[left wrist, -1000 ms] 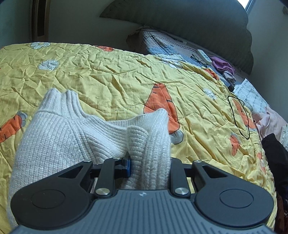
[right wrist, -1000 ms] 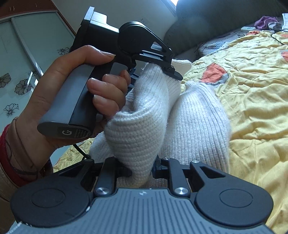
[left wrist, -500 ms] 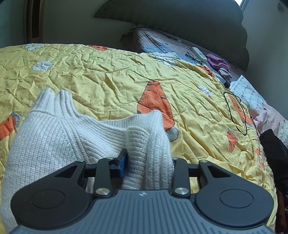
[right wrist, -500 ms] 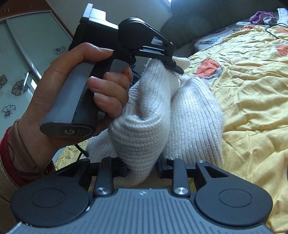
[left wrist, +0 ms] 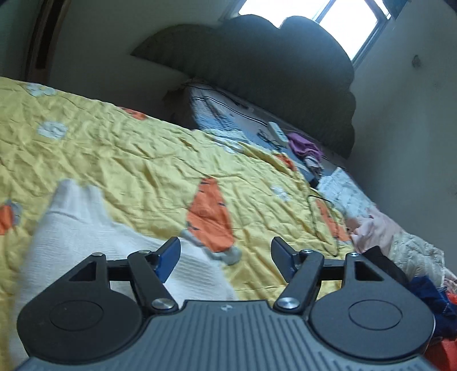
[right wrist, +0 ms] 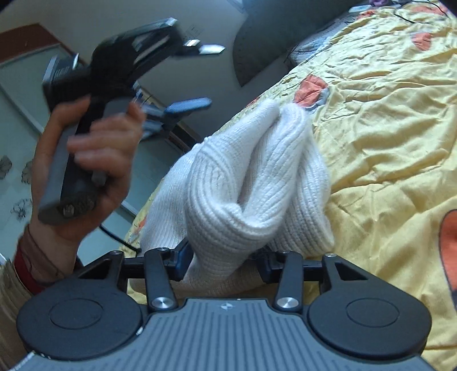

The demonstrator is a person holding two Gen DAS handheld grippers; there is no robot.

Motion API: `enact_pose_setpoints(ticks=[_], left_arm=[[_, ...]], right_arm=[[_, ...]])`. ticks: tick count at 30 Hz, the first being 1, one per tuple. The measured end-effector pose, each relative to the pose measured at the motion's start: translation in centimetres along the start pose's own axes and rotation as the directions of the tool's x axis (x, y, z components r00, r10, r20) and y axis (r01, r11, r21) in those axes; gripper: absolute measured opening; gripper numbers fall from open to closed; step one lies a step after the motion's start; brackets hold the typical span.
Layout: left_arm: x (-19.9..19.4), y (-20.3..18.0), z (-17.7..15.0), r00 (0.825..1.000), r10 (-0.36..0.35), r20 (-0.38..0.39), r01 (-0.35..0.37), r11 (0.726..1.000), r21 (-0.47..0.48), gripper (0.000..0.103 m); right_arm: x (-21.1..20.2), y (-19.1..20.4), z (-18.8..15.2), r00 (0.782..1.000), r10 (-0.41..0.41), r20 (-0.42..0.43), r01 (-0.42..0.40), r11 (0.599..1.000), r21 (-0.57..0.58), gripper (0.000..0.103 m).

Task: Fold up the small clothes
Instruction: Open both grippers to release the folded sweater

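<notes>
on a yellow carrot-print quilt (left wrist: 137, 159), the white knit sweater (right wrist: 257, 185) lies bunched. right gripper (right wrist: 225, 264) clamps its fold; left gripper (left wrist: 225, 256) hangs spread, empty. risk: one-sided hold lets the fold slump.

Home bedroom, yellow carrot-print quilt (left wrist: 137, 159), dark padded headboard (left wrist: 257, 65), window (left wrist: 314, 17)
</notes>
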State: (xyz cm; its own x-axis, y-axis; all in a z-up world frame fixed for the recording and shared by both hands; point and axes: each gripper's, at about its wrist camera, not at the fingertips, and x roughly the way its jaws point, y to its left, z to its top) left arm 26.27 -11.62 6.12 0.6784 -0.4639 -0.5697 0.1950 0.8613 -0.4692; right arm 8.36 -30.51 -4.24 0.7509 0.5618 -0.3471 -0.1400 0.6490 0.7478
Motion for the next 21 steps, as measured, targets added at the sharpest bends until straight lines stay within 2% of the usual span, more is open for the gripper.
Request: enact_pose_setpoints(ticks=[2, 4, 6, 7, 9, 10, 11, 14, 16, 17, 18, 19, 20, 21], left_arm=[[-1.0, 1.3, -0.6, 0.999, 0.044, 0.008, -0.044, 0.999, 0.007, 0.07], [-1.9, 2.6, -1.5, 0.995, 0.097, 0.006, -0.097, 0.995, 0.015, 0.07], [-3.0, 3.8, -2.4, 0.99, 0.141, 0.008, -0.141, 0.99, 0.024, 0.07], [-3.8, 4.4, -3.0, 0.988, 0.154, 0.016, -0.154, 0.988, 0.024, 0.07], [-5.0, 5.4, -4.0, 0.986, 0.162, 0.037, -0.163, 0.986, 0.037, 0.07], [-5.5, 5.7, -4.6, 0.985, 0.168, 0.047, -0.171, 0.984, 0.049, 0.07], [-6.1, 5.9, -5.2, 0.981, 0.184, 0.059, -0.188, 0.98, 0.064, 0.07], [-7.2, 5.9, -6.8, 0.969, 0.232, 0.08, -0.239, 0.966, 0.097, 0.075], [-8.0, 6.2, -7.6, 0.97, 0.225, 0.087, -0.233, 0.968, 0.094, 0.075], [-8.3, 6.3, -8.0, 0.97, 0.223, 0.097, -0.233, 0.968, 0.096, 0.075], [-8.5, 6.4, -8.3, 0.969, 0.227, 0.098, -0.237, 0.966, 0.103, 0.075], [-8.6, 6.5, -8.5, 0.968, 0.231, 0.095, -0.24, 0.964, 0.11, 0.075], [-8.6, 6.6, -8.7, 0.967, 0.236, 0.097, -0.246, 0.962, 0.118, 0.075], [-8.6, 6.7, -8.9, 0.966, 0.243, 0.093, -0.253, 0.959, 0.125, 0.075]], right_arm=[[-0.5, -0.6, 0.4, 0.999, 0.035, 0.003, -0.036, 0.998, 0.06, 0.061], [-1.0, -0.5, 0.9, 1.0, 0.026, 0.008, -0.026, 0.997, 0.071, 0.062], [-2.3, 0.5, 1.4, 0.996, -0.045, 0.072, 0.045, 0.999, 0.0, 0.065], [-3.2, 1.3, 1.6, 0.989, -0.09, 0.121, 0.096, 0.994, -0.048, 0.07], [-4.7, 2.8, 2.3, 0.956, -0.17, 0.237, 0.206, 0.969, -0.135, 0.07], [-5.3, 3.3, 2.6, 0.946, -0.173, 0.274, 0.223, 0.961, -0.166, 0.07], [-5.4, 3.7, 3.2, 0.948, -0.152, 0.279, 0.21, 0.959, -0.191, 0.07], [-3.5, 4.3, 4.5, 0.985, -0.083, 0.15, 0.119, 0.962, -0.246, 0.07], [-1.3, 4.8, 4.4, 0.996, -0.069, 0.056, 0.081, 0.959, -0.27, 0.07], [-0.1, 5.1, 4.0, 0.996, -0.09, 0.029, 0.094, 0.953, -0.289, 0.071], [0.7, 5.0, 3.7, 0.992, -0.125, 0.015, 0.124, 0.944, -0.306, 0.067], [1.1, 5.3, 3.1, 0.987, -0.161, 0.01, 0.156, 0.936, -0.314, 0.04], [1.3, 5.1, 2.9, 0.985, -0.174, 0.006, 0.167, 0.937, -0.308, 0.023], [0.9, 4.9, 2.6, 0.987, -0.161, 0.017, 0.159, 0.944, -0.289, 0.02]])
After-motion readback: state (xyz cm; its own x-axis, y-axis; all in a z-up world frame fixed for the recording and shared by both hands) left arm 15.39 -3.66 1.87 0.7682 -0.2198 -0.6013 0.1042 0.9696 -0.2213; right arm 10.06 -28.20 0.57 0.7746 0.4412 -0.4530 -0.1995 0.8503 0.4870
